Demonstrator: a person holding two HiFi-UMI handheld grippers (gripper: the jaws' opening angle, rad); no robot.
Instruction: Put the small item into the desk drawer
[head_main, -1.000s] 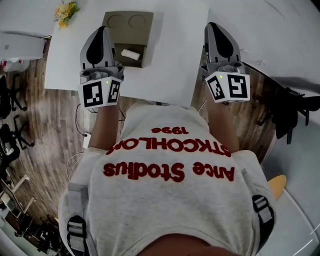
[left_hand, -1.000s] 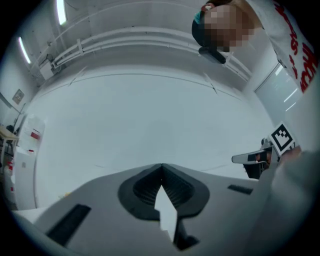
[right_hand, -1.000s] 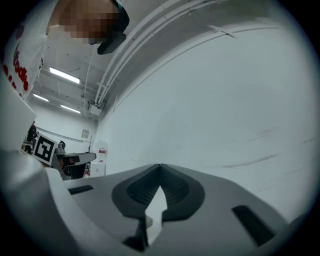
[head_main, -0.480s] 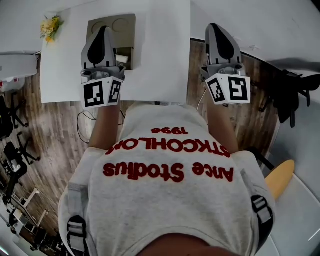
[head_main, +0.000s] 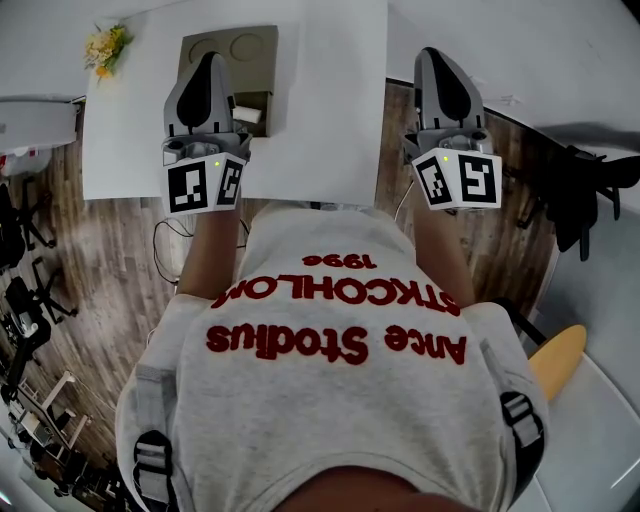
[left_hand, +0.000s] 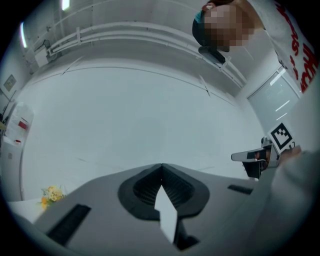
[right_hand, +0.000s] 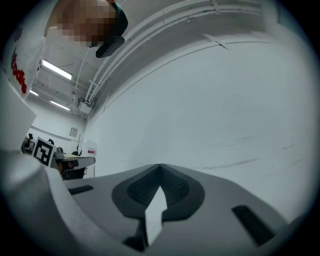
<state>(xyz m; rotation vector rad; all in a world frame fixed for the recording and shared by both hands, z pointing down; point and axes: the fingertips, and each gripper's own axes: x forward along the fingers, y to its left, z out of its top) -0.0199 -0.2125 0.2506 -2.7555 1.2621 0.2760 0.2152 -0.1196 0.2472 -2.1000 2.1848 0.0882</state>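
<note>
In the head view an open brown drawer (head_main: 250, 48) is set into the white desk (head_main: 330, 110). A small white item (head_main: 248, 114) lies in the drawer's near part, half hidden by my left gripper (head_main: 207, 58), which hovers over the drawer. My right gripper (head_main: 432, 52) is held beyond the desk's right edge, over the wooden floor. The left gripper view shows the left gripper (left_hand: 161, 166) with jaws closed tip to tip and nothing between them. The right gripper (right_hand: 160, 166) looks the same in its own view. Both gripper views face a bare white wall.
Yellow flowers (head_main: 105, 45) lie on the desk's far left corner. A white device (head_main: 35, 125) and dark office chairs (head_main: 20, 215) stand at the left. A dark chair (head_main: 585, 200) and a yellow object (head_main: 555, 355) are at the right. The person's grey shirt fills the lower head view.
The desk and drawer have slid left in the head view. The right gripper, earlier over the desk's edge, is now past it over the floor. Both grippers stayed shut.
</note>
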